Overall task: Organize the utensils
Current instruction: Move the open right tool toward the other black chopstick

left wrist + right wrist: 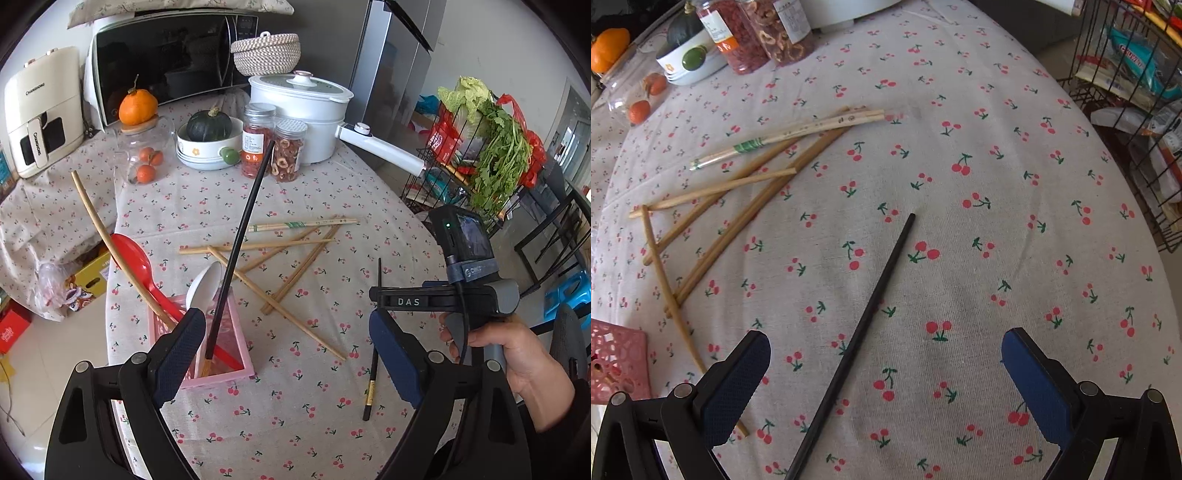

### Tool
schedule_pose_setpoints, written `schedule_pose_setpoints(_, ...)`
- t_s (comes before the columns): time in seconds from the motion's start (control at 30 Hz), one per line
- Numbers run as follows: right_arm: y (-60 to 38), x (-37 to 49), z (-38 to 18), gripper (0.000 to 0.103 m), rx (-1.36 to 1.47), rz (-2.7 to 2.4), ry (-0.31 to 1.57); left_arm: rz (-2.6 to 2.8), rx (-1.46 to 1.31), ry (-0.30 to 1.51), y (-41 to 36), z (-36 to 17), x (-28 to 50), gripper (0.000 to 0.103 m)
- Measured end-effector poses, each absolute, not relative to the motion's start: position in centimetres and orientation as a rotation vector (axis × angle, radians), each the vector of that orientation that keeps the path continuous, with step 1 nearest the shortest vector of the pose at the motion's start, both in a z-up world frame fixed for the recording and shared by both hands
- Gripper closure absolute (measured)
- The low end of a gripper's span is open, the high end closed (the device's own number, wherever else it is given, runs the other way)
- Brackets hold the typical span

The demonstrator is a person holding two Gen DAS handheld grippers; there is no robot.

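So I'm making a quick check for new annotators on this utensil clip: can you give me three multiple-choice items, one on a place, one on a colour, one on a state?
1. Where does the loose black chopstick lie?
A. in the pink basket
B. on the cherry tablecloth between the right tool's fingers
C. across the white pot

2. What colour is the big spoon leaning in the pink basket?
A. red
B. green
C. blue

3. How does the right tool stand?
A. shut on a bamboo chopstick
B. shut on nothing
C. open, not touching the chopstick

Answers: 
1 B, it rests flat on the cloth between the blue pads. 
2 A, its bowl and handle are plainly red. 
3 C, the pads stand wide with clear cloth on either side of the chopstick.
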State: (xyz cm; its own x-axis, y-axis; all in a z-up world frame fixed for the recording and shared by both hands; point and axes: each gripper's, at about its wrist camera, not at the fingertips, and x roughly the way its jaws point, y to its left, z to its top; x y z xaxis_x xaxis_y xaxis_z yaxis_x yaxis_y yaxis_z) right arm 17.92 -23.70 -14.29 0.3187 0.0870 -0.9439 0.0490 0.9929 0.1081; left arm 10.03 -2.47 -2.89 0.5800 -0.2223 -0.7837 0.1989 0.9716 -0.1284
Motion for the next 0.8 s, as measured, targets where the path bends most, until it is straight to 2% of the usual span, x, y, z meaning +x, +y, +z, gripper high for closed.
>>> schedule_pose_setpoints(0.17,-23.0,19.1,-16.8,0.0,0.066,-0.028,1.31,-0.255,-0.012,0.934,-2.6,-3.4,9.9,0.011)
schedule_pose_setpoints(0.5,-22.3,18.7,-17.1,0.0,-0.001,-0.031,1.251,-0.263,-0.001,0.935,-3.0,-3.5,9.6,0.011)
schedule_pose_setpoints(0.8,-21.6,18.5,-17.1,0.0,-0.077,0.066,1.333,-0.268,0.068,0.915,-4.1,-3.6,9.3,0.012)
